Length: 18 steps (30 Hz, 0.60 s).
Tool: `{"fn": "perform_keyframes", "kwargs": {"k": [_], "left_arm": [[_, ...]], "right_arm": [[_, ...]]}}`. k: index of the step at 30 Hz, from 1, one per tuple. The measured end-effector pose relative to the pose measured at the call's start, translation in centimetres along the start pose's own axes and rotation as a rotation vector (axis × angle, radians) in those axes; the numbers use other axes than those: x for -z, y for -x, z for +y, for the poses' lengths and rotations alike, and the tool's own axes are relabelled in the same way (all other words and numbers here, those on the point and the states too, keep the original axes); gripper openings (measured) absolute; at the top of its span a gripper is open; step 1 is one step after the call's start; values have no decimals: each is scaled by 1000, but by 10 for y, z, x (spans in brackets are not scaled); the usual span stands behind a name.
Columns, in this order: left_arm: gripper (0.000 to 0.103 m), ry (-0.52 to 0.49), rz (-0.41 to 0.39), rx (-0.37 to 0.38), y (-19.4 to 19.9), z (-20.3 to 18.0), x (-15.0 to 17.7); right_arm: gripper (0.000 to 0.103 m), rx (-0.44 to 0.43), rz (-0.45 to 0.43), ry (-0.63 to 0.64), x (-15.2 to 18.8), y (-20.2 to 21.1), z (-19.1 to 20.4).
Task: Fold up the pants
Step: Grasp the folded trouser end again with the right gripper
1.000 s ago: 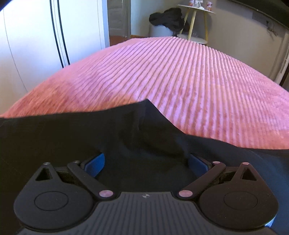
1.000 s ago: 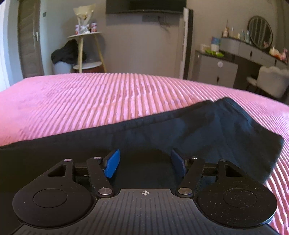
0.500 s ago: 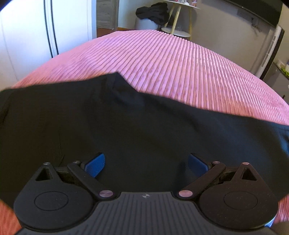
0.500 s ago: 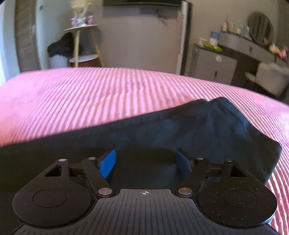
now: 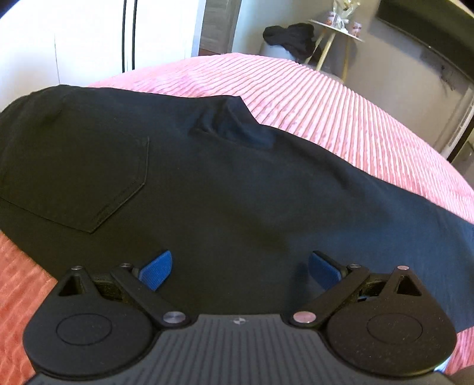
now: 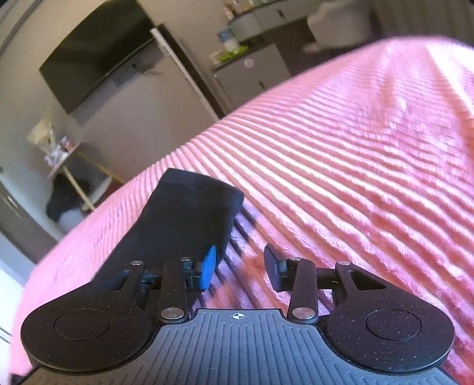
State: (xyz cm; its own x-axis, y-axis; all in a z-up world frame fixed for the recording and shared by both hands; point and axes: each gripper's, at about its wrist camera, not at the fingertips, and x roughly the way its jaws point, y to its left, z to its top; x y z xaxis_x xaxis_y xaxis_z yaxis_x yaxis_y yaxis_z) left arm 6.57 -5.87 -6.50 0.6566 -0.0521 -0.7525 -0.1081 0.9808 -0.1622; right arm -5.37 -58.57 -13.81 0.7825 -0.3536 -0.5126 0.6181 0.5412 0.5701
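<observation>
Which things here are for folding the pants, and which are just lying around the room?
For the job:
- black cotton pants with a stitched back pocket
- ribbed pink bedspread underneath
- left gripper, jaws wide over the pants
- right gripper, jaws closing, nothing between them

Just lying about:
- dark clothes heap
- round side table
- black wall television

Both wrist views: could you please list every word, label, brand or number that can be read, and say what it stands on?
No text can be read in either view.
Small emblem on the left gripper's body: a mark, no letters.
Same emblem on the right gripper's body: no letters.
Printed containers on the side table: too small and blurred.
Black pants: no label showing.
</observation>
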Motion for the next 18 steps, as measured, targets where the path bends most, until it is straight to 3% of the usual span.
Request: {"fn": "perform_keyframes", "kwargs": {"k": [5,10,11,12,13,16,18], "left_arm": [[99,-13,-8,-24,4,-2,4],[99,26,-19,1,6,2,5],[99,29,-19,2,6,2,4],[99,33,-18,2,6,2,4],[99,35,-20,4,7,2,3],[99,56,-44,-3,12,6,-1],[99,78,-53,-45,15,12,-5]], "right_arm": [[42,-78,39,-96,-7,-26,-5],[43,-207,129,-239,-19,-60,-9],[36,-207,134,-246,-22,-63,-8],[17,-208,140,-240,-24,-66,-6],[13,-217,144,-230,-26,-67,-4],[11,-224,111,-179,-27,-61,0],[13,-176,106,-112,-29,-66,9]]}}
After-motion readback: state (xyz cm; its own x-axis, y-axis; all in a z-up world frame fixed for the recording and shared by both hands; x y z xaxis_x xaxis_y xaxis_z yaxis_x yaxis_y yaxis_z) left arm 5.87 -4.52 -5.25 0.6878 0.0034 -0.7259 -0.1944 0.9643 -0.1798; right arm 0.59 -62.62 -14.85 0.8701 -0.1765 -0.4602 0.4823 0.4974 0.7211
